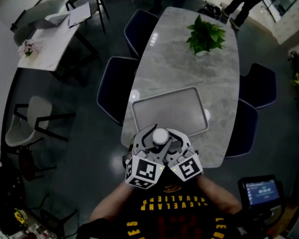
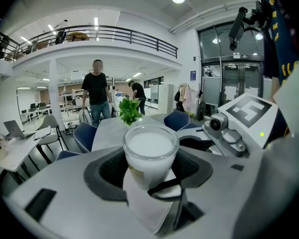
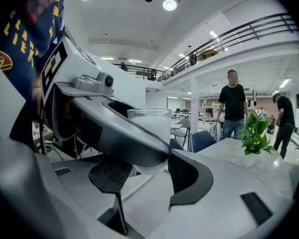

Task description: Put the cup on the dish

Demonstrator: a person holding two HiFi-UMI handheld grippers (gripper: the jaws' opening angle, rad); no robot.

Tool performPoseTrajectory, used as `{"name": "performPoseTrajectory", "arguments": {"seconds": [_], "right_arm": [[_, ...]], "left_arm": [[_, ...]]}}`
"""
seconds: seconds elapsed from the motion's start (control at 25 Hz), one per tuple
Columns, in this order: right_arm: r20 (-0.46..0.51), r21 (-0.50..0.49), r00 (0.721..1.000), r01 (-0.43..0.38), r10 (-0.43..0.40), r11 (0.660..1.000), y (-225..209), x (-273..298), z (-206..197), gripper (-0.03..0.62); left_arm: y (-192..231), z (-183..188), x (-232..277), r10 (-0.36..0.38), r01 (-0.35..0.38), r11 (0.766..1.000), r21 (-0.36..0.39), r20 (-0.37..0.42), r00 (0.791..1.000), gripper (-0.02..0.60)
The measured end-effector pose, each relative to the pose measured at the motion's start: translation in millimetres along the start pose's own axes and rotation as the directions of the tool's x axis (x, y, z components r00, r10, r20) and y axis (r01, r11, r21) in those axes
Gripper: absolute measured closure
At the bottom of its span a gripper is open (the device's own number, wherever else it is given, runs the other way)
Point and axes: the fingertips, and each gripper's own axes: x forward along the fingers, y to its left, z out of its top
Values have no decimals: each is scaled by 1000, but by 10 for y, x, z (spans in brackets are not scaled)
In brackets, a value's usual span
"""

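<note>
Both the left claw [image 2: 149, 178] and the right claw [image 3: 149, 176] being clamped on the white-filled clear glass cup [image 1: 160, 135], it should be kept level and lowered gently onto the grey rectangular dish [image 1: 154, 108] just beyond.

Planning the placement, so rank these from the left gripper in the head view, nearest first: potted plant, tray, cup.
1. cup: held in the left gripper itself.
2. tray: just ahead, on the near end of the table.
3. potted plant: far end, toward the right.
</note>
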Motion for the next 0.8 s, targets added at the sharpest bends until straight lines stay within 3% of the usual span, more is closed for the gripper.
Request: {"name": "performPoseTrajectory", "arguments": {"seconds": [0.32,0.8], "right_arm": [[-78,-78,992,93,-99,993,-247,122,-357,361],[-183,-131,982,26,-50,991,-495,484,-1040,361]], "left_arm": [[33,-203,362,-58,56,998,37,35,998,319],[221,-728,942,-25,29,997,68,-59,998,319]]}}
